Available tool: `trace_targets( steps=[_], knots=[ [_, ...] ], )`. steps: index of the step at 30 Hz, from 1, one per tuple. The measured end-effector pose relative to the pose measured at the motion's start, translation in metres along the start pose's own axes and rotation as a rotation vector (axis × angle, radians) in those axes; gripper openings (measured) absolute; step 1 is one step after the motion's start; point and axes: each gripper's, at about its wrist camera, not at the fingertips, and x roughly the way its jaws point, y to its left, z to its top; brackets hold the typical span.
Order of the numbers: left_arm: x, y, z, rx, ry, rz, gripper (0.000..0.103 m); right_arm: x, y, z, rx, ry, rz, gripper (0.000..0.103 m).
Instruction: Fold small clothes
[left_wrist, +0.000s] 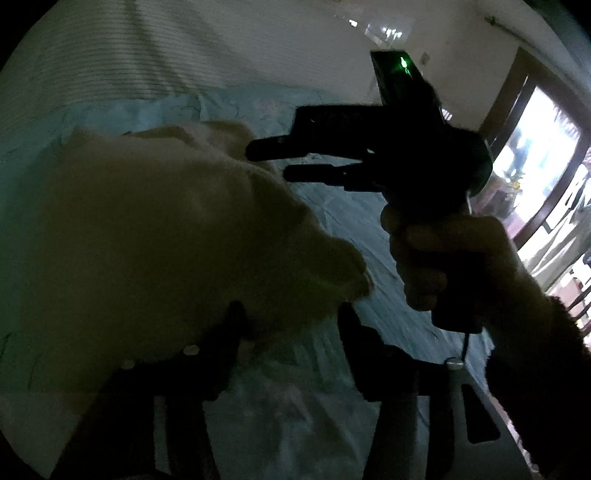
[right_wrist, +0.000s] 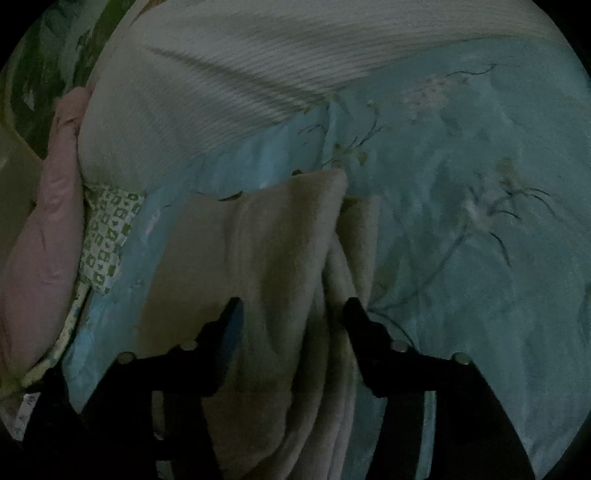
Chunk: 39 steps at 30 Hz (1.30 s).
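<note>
A cream fleece garment (left_wrist: 155, 236) lies bunched on the light blue floral bedsheet (left_wrist: 332, 206). My left gripper (left_wrist: 288, 317) is open, its fingers on either side of the garment's near corner. My right gripper (left_wrist: 266, 162) shows in the left wrist view, held in a hand, fingers apart with a narrow gap, beside the garment's far edge. In the right wrist view the right gripper (right_wrist: 291, 314) is open with the folded garment (right_wrist: 266, 266) lying between and under its fingers.
A white ribbed blanket (right_wrist: 229, 74) lies across the back of the bed. A pink cloth (right_wrist: 44, 240) and a green-and-white checked cloth (right_wrist: 107, 236) sit at the left. A bright window (left_wrist: 535, 177) stands at the right. The bedsheet (right_wrist: 480, 258) spreads right.
</note>
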Motion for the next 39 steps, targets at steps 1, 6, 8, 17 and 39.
trace_targets(
  steps=[1, 6, 8, 17, 39],
  knots=[
    [-0.005, 0.0, -0.005, -0.003, -0.001, 0.001, 0.058, -0.004, 0.003, -0.004, -0.004, -0.003, -0.001, 0.06],
    [-0.042, 0.024, -0.012, -0.061, -0.035, 0.03, 0.065, -0.016, 0.015, -0.021, -0.027, -0.018, 0.003, 0.062],
    [-0.054, 0.038, -0.009, -0.096, -0.053, 0.07, 0.071, -0.018, 0.013, -0.024, -0.025, -0.029, -0.016, 0.068],
    [-0.058, 0.12, 0.01, -0.305, -0.053, 0.09, 0.082, -0.001, 0.001, -0.026, 0.036, 0.011, -0.002, 0.079],
    [0.011, 0.157, 0.05, -0.361, 0.006, -0.069, 0.049, 0.031, -0.003, -0.015, 0.093, 0.069, 0.127, 0.037]
  ],
)
